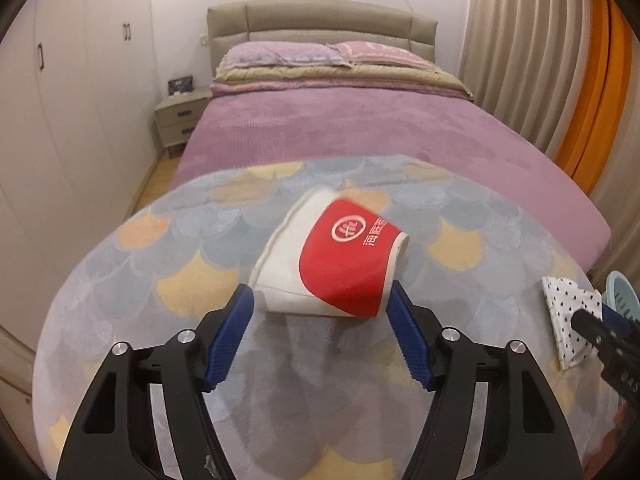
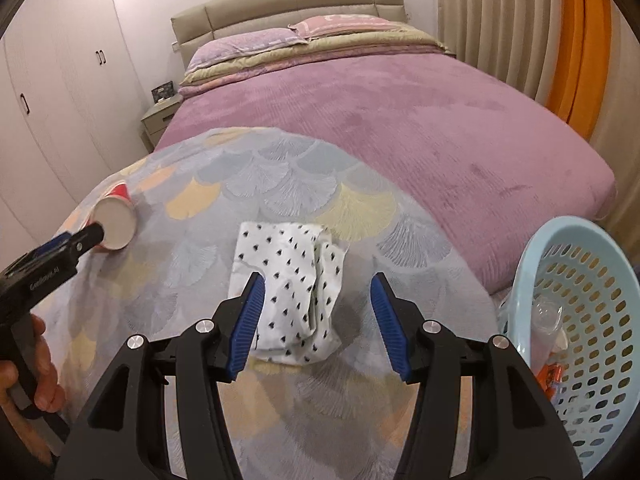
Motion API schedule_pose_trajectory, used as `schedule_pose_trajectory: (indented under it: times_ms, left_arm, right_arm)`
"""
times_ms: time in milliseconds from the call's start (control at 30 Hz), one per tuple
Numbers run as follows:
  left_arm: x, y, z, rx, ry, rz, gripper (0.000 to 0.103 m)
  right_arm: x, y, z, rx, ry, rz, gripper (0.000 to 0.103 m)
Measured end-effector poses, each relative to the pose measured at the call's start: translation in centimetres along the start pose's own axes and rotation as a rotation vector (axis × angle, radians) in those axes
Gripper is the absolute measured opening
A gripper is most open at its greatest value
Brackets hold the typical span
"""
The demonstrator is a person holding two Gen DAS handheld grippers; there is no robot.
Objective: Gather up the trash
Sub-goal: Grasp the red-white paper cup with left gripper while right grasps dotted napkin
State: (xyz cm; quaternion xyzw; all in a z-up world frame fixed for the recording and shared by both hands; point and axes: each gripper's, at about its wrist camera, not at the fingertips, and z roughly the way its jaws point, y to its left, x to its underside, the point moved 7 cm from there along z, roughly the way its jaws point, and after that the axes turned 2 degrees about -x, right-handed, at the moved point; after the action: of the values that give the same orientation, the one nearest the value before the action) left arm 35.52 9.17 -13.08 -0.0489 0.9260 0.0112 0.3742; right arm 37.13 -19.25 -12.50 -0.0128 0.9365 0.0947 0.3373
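- Red-and-white paper cup (image 1: 332, 260) lies on its side on the patterned round cloth (image 1: 120, 272), crushed somewhat flat, its base toward the right gripper's side and its open mouth away from it.
- Left gripper (image 1: 320, 304) sits right at the cup with its blue pads (image 1: 232, 332) spread apart, one at each end of the cup's near edge; I judge it is lined up to pinch the cup, though the pads look at most barely touching it and nothing is clamped yet.
- Spotted white wrapper (image 2: 288, 292), crumpled and folded, lies on the same cloth to the right of the cup, well apart from it.
- Right gripper (image 2: 316, 308) hovers over the wrapper with its fingers wide apart; the left pad overlaps the wrapper's edge while the right pad stands clear of it, so this claw holds nothing either.
- Pale blue perforated basket (image 2: 592, 280) stands to the right of the wrapper at the cloth's rim, tilted with its mouth toward the cloth, probably so trash can be dropped in easily; it already holds a clear plastic piece (image 2: 548, 320) and something orange (image 2: 550, 376).
- Both pieces sit flat on soft fabric, so each claw likely needs to come low before closing.
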Motion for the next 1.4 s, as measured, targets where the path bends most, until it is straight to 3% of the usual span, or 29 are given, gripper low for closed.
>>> schedule_pose_trajectory:
  times_ms: [167, 233, 333, 467, 767, 933, 1300, 1400]
  left_arm:
    - [0.8, 2.0, -0.5, -0.014, 0.034, 0.007, 0.066]
    - [1.0, 2.7, -0.7, -0.001, 0.045, 0.0, 0.065]
    - [1.3, 2.9, -1.3, 0.101, 0.057, -0.019, 0.068]
    - [0.4, 3.3, -2.5, 0.257, 0.045, -0.109, 0.076]
    - [-0.9, 3.5, 0.5, 0.266, 0.091, -0.246, 0.077]
    - [-2.4, 2.1, 1.0, 0.239, 0.067, -0.188, 0.077]
    - [-3.2, 2.0, 0.8, 0.445, 0.015, -0.305, 0.076]
    - [-3.3, 2.1, 1.1, 0.467, 0.017, -0.329, 0.076]
  right_arm:
    - [0.1, 0.1, 0.4, 0.015, 0.014, -0.027, 0.051]
    - [0.2, 0.2, 0.6, 0.021, 0.02, -0.033, 0.045]
    - [0.2, 0.5, 0.9, 0.014, 0.033, -0.044, 0.037]
    - [0.3, 0.6, 0.9, 0.013, 0.037, -0.058, 0.037]
    - [0.6, 1.1, 0.7, 0.008, 0.03, -0.084, 0.037]
    - [0.6, 1.0, 0.7, -0.004, 0.034, -0.073, 0.037]
    - [0.7, 1.0, 0.4, -0.014, 0.029, -0.075, 0.037]
    - [0.6, 0.9, 0.4, -0.017, 0.029, -0.067, 0.037]
